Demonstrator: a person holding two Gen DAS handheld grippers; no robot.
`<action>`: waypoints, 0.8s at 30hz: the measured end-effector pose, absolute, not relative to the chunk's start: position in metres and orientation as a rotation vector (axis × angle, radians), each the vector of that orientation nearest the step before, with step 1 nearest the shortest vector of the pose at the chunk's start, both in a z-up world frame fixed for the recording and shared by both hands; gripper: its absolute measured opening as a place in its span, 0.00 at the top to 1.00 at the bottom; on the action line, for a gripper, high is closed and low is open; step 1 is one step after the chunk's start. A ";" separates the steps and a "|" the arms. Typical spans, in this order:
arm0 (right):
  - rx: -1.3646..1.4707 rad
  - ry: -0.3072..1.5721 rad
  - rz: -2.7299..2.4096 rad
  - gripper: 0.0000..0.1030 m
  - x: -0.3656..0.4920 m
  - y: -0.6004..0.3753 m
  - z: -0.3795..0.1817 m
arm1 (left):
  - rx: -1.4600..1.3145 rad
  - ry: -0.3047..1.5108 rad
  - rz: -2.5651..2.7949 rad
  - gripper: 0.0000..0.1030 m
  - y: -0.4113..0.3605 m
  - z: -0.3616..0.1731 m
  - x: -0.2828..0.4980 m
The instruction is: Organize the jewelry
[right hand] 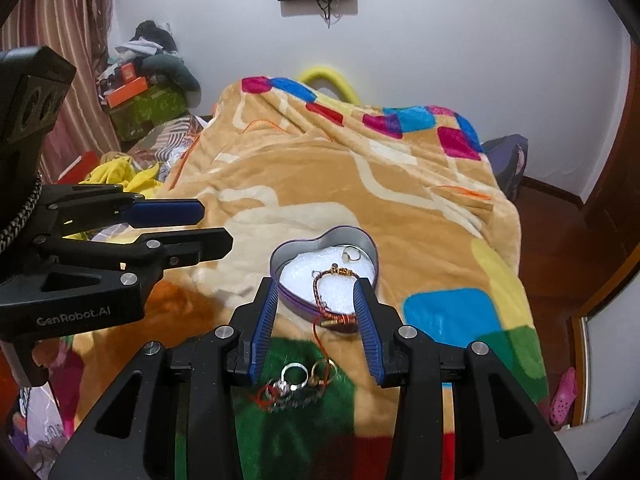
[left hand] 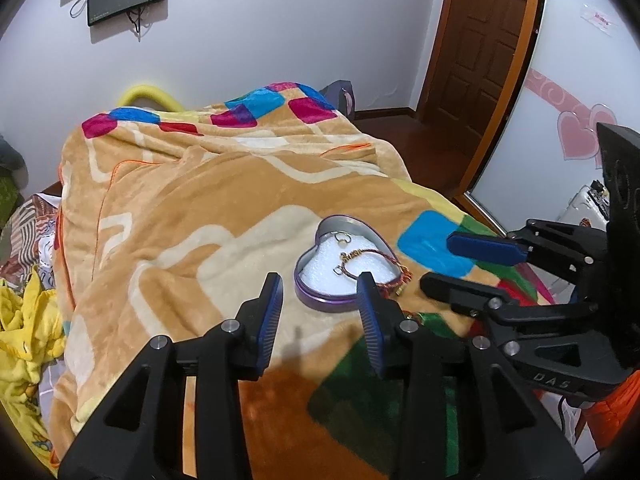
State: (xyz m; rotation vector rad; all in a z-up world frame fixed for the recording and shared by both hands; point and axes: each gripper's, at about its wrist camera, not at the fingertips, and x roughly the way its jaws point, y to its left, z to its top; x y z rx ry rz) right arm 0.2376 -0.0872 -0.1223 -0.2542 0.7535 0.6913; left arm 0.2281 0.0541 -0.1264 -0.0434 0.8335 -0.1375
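Spread over the bed, one patchwork blanket (right hand: 400, 184) carries one heart-shaped tin (right hand: 362, 242). Its white liner holds one ring (right hand: 352, 255) and most of one red thread bracelet (right hand: 334, 292), which drapes over the near rim. Two rings (right hand: 306, 372) plus tangled jewelry lie outside, between the right gripper (right hand: 316, 292) fingers. Both the right gripper and the left gripper (left hand: 320, 288) stand open, empty.
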 end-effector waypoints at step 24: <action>-0.189 0.842 0.582 0.65 0.209 -0.135 -0.160 | -0.060 1.001 -0.193 0.61 0.022 -0.193 0.200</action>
